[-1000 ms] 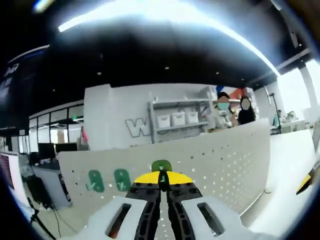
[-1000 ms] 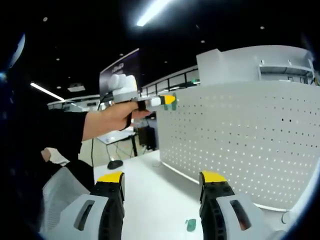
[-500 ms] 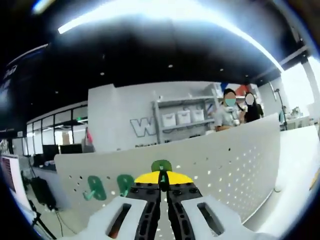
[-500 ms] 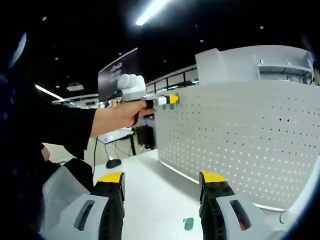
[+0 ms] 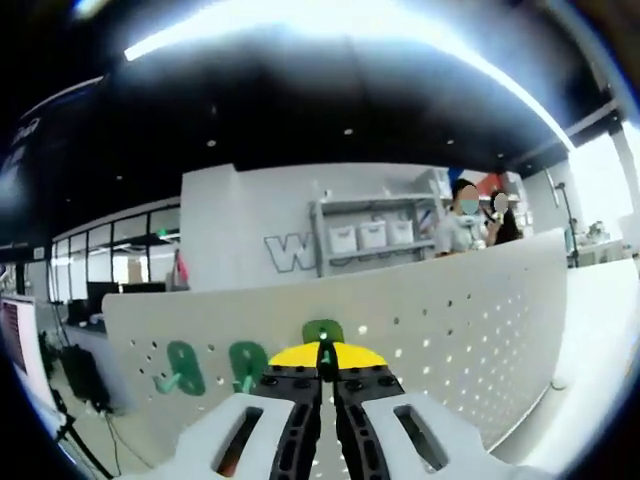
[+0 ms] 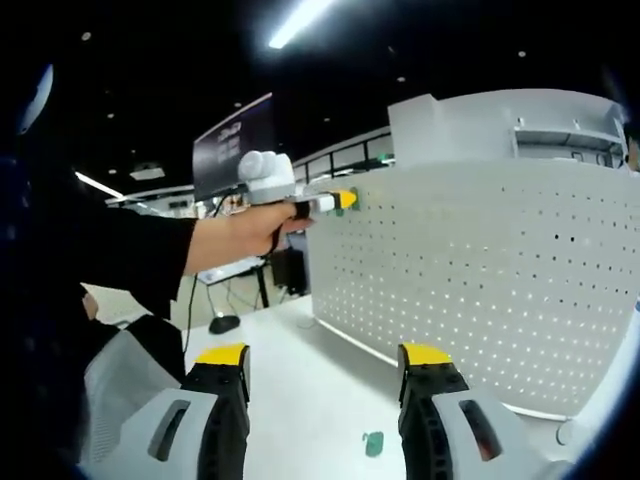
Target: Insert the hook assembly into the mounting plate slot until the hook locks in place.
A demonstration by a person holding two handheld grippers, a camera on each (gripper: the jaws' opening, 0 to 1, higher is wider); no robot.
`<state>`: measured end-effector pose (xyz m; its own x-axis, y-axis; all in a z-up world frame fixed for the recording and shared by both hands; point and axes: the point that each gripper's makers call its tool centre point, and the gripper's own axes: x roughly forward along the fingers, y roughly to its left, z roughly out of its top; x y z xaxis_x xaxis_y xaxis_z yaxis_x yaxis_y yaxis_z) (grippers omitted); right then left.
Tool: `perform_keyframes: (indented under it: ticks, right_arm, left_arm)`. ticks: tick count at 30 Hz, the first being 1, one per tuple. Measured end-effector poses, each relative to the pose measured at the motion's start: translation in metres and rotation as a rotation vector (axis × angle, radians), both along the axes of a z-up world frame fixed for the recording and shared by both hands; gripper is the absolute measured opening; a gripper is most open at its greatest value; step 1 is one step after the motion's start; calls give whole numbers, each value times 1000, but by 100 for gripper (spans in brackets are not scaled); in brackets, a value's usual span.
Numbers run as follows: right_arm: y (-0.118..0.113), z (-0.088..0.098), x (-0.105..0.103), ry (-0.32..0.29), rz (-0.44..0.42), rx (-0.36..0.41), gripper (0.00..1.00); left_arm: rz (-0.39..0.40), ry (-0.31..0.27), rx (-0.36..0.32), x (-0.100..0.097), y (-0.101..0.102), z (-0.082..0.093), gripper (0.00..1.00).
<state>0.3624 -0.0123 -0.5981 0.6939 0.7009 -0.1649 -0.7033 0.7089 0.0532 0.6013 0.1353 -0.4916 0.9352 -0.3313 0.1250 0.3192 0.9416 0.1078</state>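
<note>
My left gripper (image 5: 322,356) is shut on a green hook (image 5: 322,330), whose rounded top sticks up past the yellow jaw tips. It is held close against the upper part of the white perforated mounting plate (image 5: 460,310). Two more green hooks (image 5: 183,366) (image 5: 246,362) hang on the plate to the left. In the right gripper view a hand holds the left gripper (image 6: 342,200) at the plate's (image 6: 500,270) top left corner. My right gripper (image 6: 324,358) is open and empty, low over the white table. A loose green hook (image 6: 372,443) lies on the table between its jaws.
The white table (image 6: 300,370) runs along the foot of the upright plate. A person's dark sleeve (image 6: 110,270) fills the left of the right gripper view. Behind the plate stand a shelf with white bins (image 5: 365,238) and two people (image 5: 470,215).
The left gripper with its hook has edged nearer to the plate's top corner, and the plate looms larger. The right gripper has stayed nearly still and open.
</note>
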Motion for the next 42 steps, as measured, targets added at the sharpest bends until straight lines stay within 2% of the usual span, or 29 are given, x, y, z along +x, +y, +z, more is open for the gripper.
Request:
perform_keyframes:
  ticks: [8,12,18,20,21,22,27,29,30,32,35,37,38,41,42]
  right_arm:
    - [-1,-3,1,8,-3,-3,60]
    - [-3,-5,3,11,-8,-6,60]
    - [-1,-6,3,14,-3,-8,60]
    - [0,-6,2,15,-1,-9,60]
    - [0,-7,2,16,-2,-9,60]
    - [0,-7,2,17,-3,-9,60]
    - [-4,-7,1,19,-11,-10,60]
    - [-5,-7,2,18,-15,-8,60]
    - [-6,-7,2,19,-17,-7,60]
    - [-7,-7,2,18,-20,-7,60]
    - [-7,-8,3,21,-22,-11,60]
    - [-6,-8,3,20,-20,-10,60]
    - [-5,-7,3,18,-19,-10,60]
    - [-5,-7,3,18,-18,-12,60]
    - [-5,-7,3,19,-17,-12,60]
  left_arm:
    - [-1,4,20,4,-2,-7,2]
    - [5,-11,25,5,-2,-6,3]
    - [11,-50,77,3,-4,-7,3]
    - [24,-64,117,3,-5,-6,3]
    - [41,-80,172,3,-4,-6,3]
    - [47,-86,193,4,-5,-6,3]
    - [73,-108,247,5,-7,-7,4]
    - [81,-131,328,5,-9,-8,4]
    - [84,-142,343,6,-8,-9,4]
    - [73,-130,301,7,-7,-8,4]
    - [65,-125,285,6,-7,-7,4]
    - [46,-90,182,6,-6,-8,4]
    - [40,-81,151,6,-5,-8,5]
    - [24,-45,73,5,-3,-8,5]
    - [20,-32,78,5,-3,-9,6]
